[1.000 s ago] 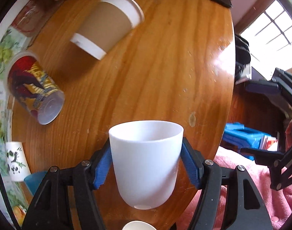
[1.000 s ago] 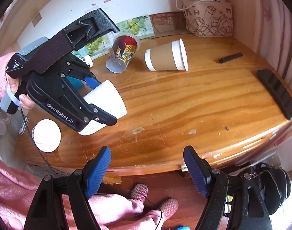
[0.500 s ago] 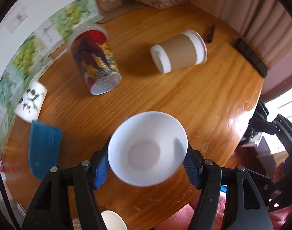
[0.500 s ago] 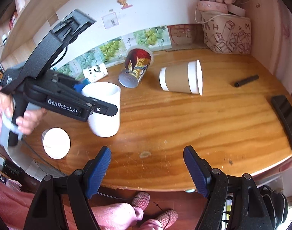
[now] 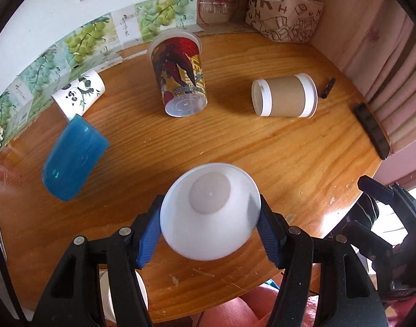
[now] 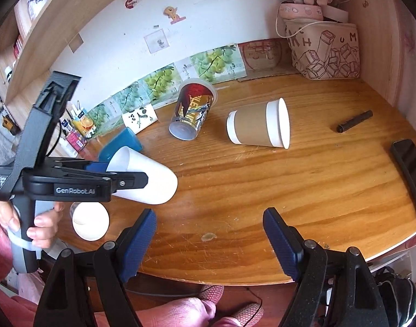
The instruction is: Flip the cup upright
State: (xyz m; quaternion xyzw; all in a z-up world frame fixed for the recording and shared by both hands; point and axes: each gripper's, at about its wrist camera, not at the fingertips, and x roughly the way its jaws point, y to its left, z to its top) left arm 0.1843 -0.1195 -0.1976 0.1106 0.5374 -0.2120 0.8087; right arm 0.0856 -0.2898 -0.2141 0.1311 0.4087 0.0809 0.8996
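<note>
The left gripper squeezes the white cup low in the middle of its view. The cup lies tipped sideways above the table, probably not touching, so turning it upright is left. The right gripper is wide open, holding nothing.

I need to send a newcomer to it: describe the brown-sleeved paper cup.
On the round wooden table, look right of the red printed cup. The brown-sleeved paper cup lies on its side, the only one with a plain cardboard band between white ends.
</note>
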